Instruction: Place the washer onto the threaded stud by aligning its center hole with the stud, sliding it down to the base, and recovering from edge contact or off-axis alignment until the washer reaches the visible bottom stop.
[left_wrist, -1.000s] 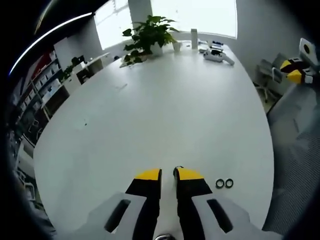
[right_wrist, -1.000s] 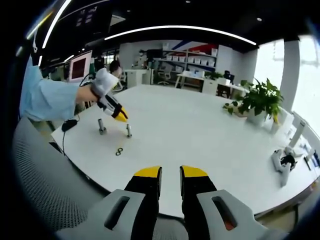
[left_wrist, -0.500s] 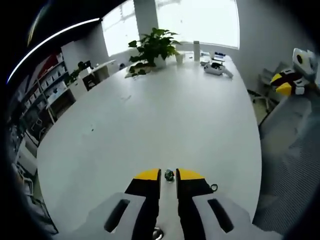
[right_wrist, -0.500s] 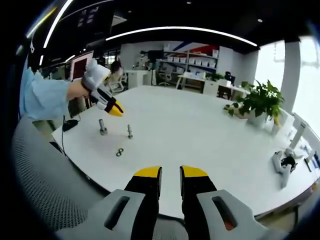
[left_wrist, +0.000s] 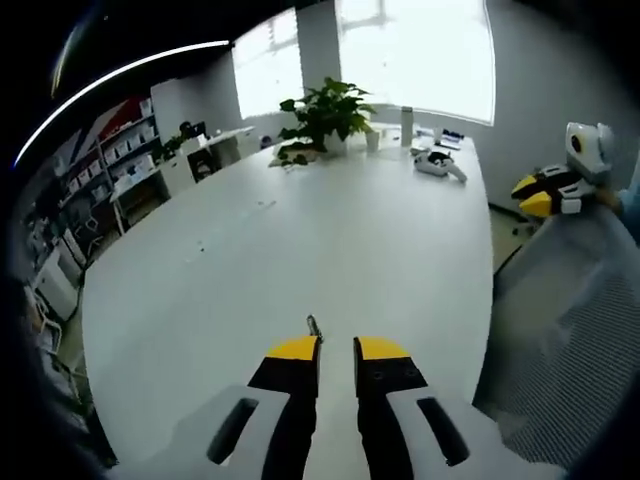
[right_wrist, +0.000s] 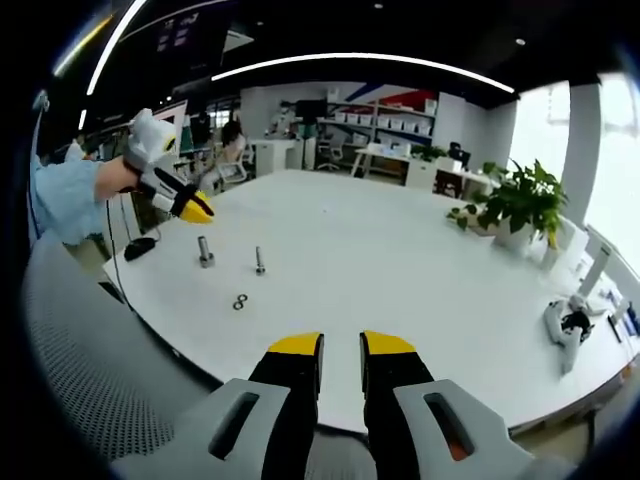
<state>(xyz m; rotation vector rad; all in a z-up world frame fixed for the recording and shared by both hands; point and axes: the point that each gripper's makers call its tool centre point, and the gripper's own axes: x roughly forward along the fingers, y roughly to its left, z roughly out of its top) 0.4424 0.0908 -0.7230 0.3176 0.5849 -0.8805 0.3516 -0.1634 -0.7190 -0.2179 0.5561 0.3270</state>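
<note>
In the right gripper view, two upright threaded studs stand near the table's left edge: a thicker one (right_wrist: 205, 252) and a thinner one (right_wrist: 259, 262). Two small dark washers (right_wrist: 239, 302) lie side by side on the white table (right_wrist: 400, 250) in front of them. My left gripper (right_wrist: 190, 208) hovers up and to the left of the studs, held by a hand in a light blue sleeve, its yellow tips together and empty. In the left gripper view, a thin stud (left_wrist: 313, 325) pokes up just past my left gripper (left_wrist: 337, 350). My right gripper (right_wrist: 342, 348) hangs off the table's near edge, jaws nearly together, holding nothing, and appears far right (left_wrist: 545, 192).
A potted plant (right_wrist: 520, 200) stands at the table's far side (left_wrist: 325, 110). A white hand-held device (right_wrist: 562, 325) lies near the right edge. A grey mesh chair back (right_wrist: 110, 380) sits close by. Shelves and desks fill the background.
My left gripper has risen and drawn back to the left, away from the studs. The washers have slid out of the left gripper view. My right gripper has stayed put.
</note>
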